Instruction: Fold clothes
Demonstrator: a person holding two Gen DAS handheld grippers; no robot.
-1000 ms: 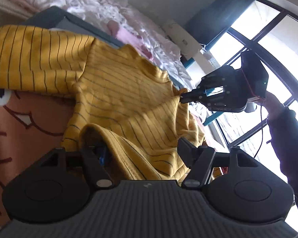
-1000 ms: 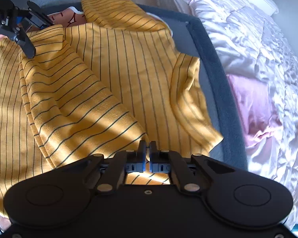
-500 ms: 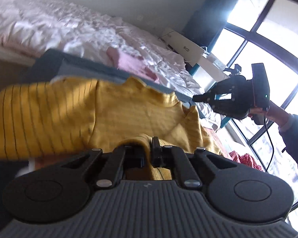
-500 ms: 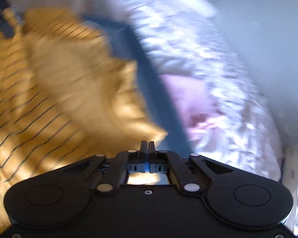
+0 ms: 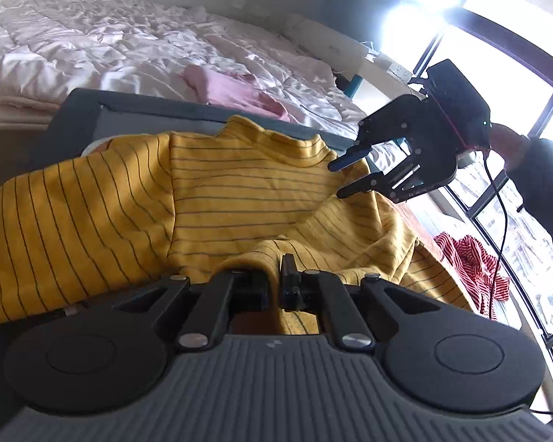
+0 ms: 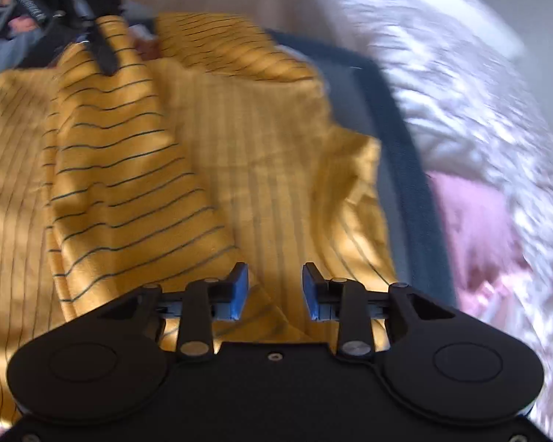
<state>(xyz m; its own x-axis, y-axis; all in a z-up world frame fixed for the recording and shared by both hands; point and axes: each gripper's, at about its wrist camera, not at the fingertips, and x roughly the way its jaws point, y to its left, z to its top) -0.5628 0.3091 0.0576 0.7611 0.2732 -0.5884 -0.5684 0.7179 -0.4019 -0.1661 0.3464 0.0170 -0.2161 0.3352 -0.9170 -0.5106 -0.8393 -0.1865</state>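
shirt (image 5: pixel 239 184) spread on mat beside bed (image 5: pixel 129 55) | left gripper (image 5: pixel 274 287) clamps near fold | right gripper (image 6: pixel 274 291) wide, empty, over bed-side edge | right nearer that edge

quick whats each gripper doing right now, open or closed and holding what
Left gripper: shut on a fold of the yellow striped shirt.
Right gripper: open, holding nothing, just above the shirt.

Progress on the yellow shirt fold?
Early. Done: one edge of the yellow shirt lies doubled over its body. In hand: left tool pinches a bunch of it; right tool is open, holding nothing. Left: shirt is rumpled, and the red striped garment lies untouched.
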